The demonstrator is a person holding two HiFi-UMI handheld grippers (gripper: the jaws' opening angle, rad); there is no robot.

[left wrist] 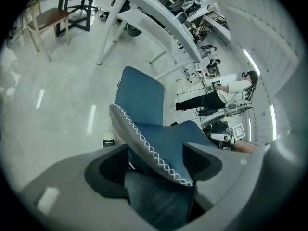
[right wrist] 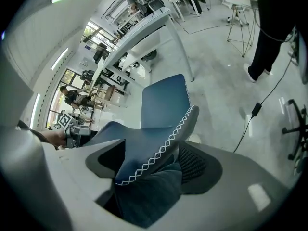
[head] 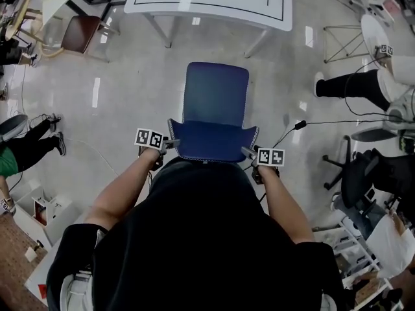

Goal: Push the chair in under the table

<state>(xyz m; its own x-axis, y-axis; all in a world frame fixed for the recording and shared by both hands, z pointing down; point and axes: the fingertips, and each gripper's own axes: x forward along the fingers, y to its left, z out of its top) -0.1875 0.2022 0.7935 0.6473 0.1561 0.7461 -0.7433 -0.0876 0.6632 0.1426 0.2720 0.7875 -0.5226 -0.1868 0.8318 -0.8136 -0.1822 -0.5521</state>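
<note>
- The white table (head: 214,2) stands beyond the chair's front, with bare floor (head: 130,76) between them.
- The blue chair (head: 216,99) is well clear of the table, with its seat towards it and its backrest (head: 213,141) nearest the person.
- The chair probably rolls and swivels easily. Its padding looks soft over a stiff frame, so the backrest's two top corners are the best hold, pushed evenly.
- The left tongs (head: 170,144) stand wide astride the backrest's left corner and the right tongs (head: 249,152) astride its right. Neither is clearly clamping.
</note>
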